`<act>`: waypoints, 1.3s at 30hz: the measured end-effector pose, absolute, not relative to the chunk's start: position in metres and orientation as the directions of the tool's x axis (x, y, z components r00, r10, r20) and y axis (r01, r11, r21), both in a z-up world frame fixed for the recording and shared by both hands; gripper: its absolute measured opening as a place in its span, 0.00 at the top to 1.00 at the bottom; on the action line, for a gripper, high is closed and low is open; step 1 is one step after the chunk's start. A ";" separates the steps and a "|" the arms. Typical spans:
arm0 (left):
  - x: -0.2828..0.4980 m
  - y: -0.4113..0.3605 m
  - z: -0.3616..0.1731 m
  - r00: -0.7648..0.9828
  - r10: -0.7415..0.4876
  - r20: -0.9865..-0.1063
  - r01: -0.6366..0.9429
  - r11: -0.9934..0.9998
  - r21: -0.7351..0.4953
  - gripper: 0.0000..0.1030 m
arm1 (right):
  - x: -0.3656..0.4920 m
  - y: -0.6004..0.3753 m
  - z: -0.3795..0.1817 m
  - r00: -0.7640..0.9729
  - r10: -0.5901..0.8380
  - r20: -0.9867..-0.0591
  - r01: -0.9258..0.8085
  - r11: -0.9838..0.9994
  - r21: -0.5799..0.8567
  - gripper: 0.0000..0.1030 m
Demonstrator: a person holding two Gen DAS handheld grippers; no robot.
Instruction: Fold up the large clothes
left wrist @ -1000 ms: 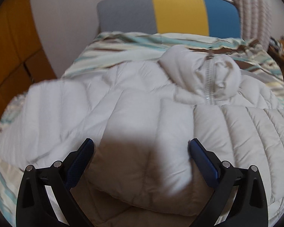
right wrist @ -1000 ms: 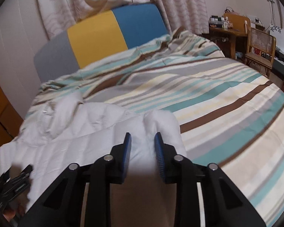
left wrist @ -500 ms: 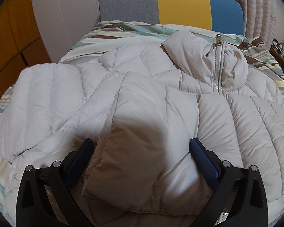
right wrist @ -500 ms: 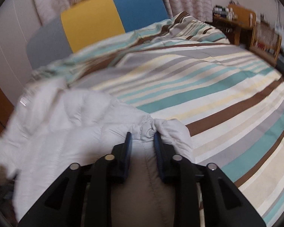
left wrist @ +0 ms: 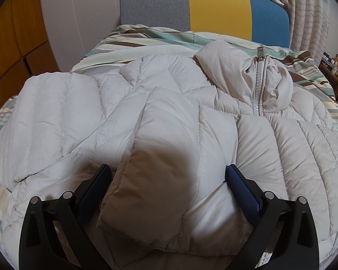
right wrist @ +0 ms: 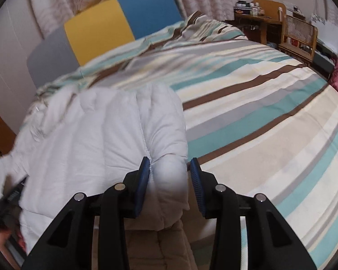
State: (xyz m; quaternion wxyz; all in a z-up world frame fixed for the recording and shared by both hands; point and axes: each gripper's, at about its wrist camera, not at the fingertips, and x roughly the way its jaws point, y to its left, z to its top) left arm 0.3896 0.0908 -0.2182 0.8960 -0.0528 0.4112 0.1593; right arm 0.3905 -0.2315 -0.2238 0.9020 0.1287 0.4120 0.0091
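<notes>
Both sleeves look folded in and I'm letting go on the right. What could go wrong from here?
1. The right gripper has just been opening around the puffy white quilted jacket's sleeve; the springy padding may unfold.
2. The folded left sleeve lies loose between the open left gripper's fingers and could slide.
3. The bunched collar with its zipper may make a lumpy fold.

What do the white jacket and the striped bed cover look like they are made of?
The jacket looks like a thin, smooth synthetic shell over soft puffy filling: stitched channels bulge between seams, and a faint sheen shows. Its zipper looks plastic or metal; I cannot tell which. The bed cover looks like matte woven cloth, probably cotton, with soft creases.
</notes>
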 end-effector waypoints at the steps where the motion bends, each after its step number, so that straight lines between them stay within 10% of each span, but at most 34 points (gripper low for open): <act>1: 0.390 0.091 -0.218 0.610 0.243 -0.754 -0.329 0.944 0.038 0.03 | 0.395 -0.230 -0.229 0.649 0.126 -0.750 0.085 0.968 0.236 0.64; 12: 0.390 0.090 -0.219 0.606 0.246 -0.756 -0.329 0.943 0.043 0.03 | 0.365 -0.212 -0.186 0.762 0.101 -0.639 0.003 0.987 0.159 0.68; 39: 0.356 0.098 -0.201 0.600 0.230 -0.766 -0.302 0.952 0.049 0.03 | 0.403 -0.189 -0.234 0.663 0.067 -0.745 -0.048 0.998 0.047 0.77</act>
